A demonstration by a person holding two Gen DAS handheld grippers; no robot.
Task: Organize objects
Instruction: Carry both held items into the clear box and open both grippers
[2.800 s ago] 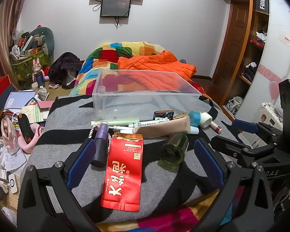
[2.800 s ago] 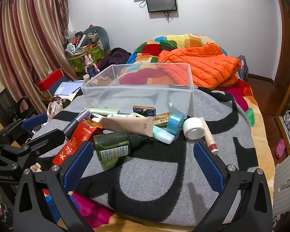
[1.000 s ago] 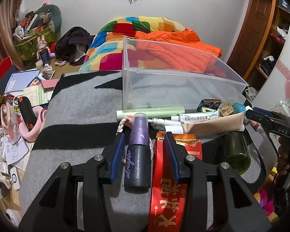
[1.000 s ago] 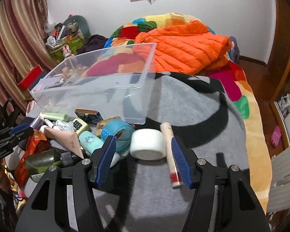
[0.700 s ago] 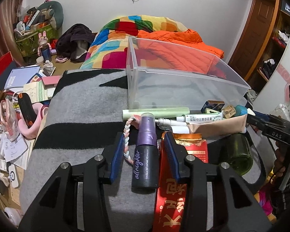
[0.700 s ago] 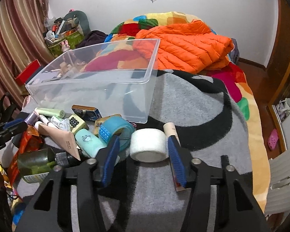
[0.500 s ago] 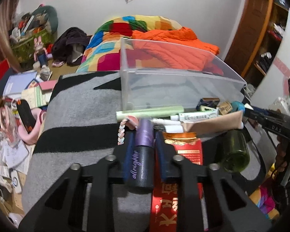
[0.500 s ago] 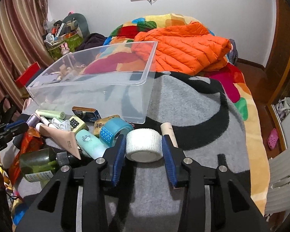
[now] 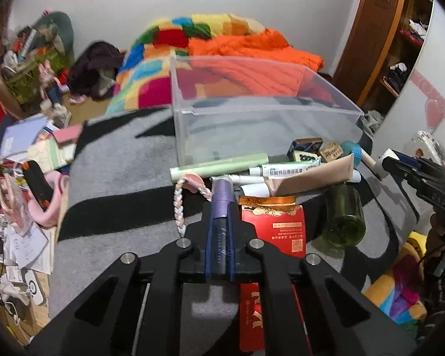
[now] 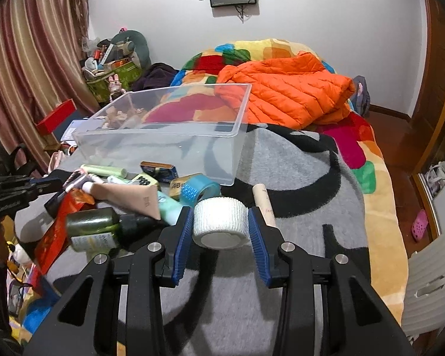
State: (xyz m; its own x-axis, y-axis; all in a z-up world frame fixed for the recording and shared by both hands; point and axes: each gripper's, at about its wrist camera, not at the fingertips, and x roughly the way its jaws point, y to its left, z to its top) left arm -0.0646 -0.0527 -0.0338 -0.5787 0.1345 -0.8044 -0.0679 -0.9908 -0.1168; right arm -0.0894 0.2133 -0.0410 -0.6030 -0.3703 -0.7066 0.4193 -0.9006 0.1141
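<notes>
My left gripper (image 9: pixel 221 207) is shut on a dark spray bottle with a purple cap (image 9: pixel 222 191), which points at the clear plastic bin (image 9: pixel 267 109). My right gripper (image 10: pixel 219 212) is shut on a white tape roll (image 10: pixel 221 225), with one blue pad against each side. The bin (image 10: pixel 163 132) stands on the grey and black blanket behind a row of small items. These include a red packet (image 9: pixel 274 225), a green bottle (image 9: pixel 344 216), a beige tube (image 9: pixel 311 175), a pale green tube (image 9: pixel 219 167) and a blue tape roll (image 10: pixel 200 190).
An orange jacket (image 10: pixel 284 95) and a colourful quilt (image 9: pixel 169 47) lie behind the bin. A cream stick (image 10: pixel 264 200) lies just right of the white roll. Books and clutter (image 9: pixel 29 160) crowd the floor on the left. The blanket's right edge (image 10: pixel 382 222) drops to the floor.
The left jaws have closed from either side onto the purple-capped bottle. The right jaws have closed onto the white tape roll, and that gripper has drawn back slightly with it.
</notes>
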